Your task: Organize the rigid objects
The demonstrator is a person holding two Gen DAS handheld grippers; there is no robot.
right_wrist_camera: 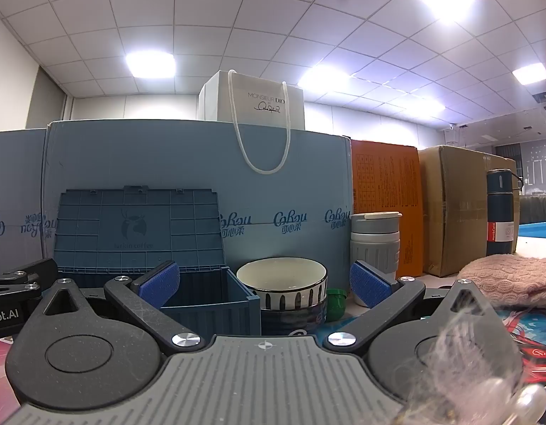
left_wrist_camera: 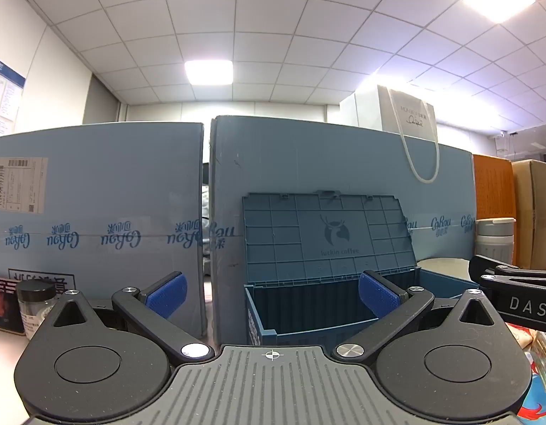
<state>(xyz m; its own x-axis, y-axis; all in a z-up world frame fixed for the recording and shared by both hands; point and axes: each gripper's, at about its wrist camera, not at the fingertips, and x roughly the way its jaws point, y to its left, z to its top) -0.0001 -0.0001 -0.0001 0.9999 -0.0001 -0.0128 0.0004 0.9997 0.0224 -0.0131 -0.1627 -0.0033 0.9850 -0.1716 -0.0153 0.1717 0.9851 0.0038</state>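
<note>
Both tools are spread wide and hold nothing: the right tool (right_wrist_camera: 262, 283) faces the bowl (right_wrist_camera: 282, 283) dead ahead, just right of the open blue box (right_wrist_camera: 205, 304), so it is the nearer one. The left tool (left_wrist_camera: 271, 294) faces the box's inside. Only the right view shows the bowl, green cap (right_wrist_camera: 335, 299) and grey cup (right_wrist_camera: 375, 248) on the bench.

I hold my left gripper (left_wrist_camera: 271, 292) level, jaws spread wide with nothing between them; my right gripper (right_wrist_camera: 264, 281) sits just beside it, likewise spread.
</note>
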